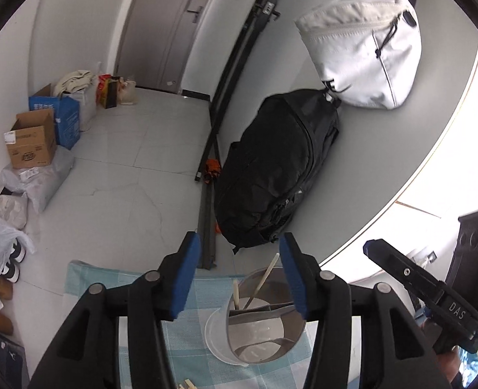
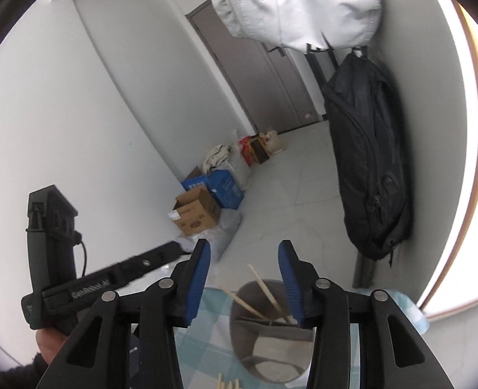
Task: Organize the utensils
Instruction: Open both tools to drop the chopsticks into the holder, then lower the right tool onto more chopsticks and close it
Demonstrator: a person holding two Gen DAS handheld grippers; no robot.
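A grey see-through utensil holder [image 1: 265, 324] with a divider stands on the blue-checked tablecloth [image 1: 200, 356]. Two pale chopsticks [image 1: 265, 278] lean in its far compartment. My left gripper [image 1: 240, 240] hovers above and just left of the holder, open, with nothing between its blue pads. From the right wrist view, the holder [image 2: 271, 350] and its chopsticks [image 2: 265, 288] sit below my right gripper [image 2: 244, 244], also open and empty. Ends of loose chopsticks [image 2: 229, 384] lie on the cloth at the bottom edge. Each view catches a finger of the other gripper [image 1: 388, 256] [image 2: 135, 265].
A clear plastic dish [image 1: 216, 334] sits against the holder's left side. Beyond the table's far edge is tiled floor. A black backpack [image 1: 278, 175] and a white bag [image 1: 362, 52] hang on the wall. Cardboard boxes [image 1: 31, 142] and bags line the left wall.
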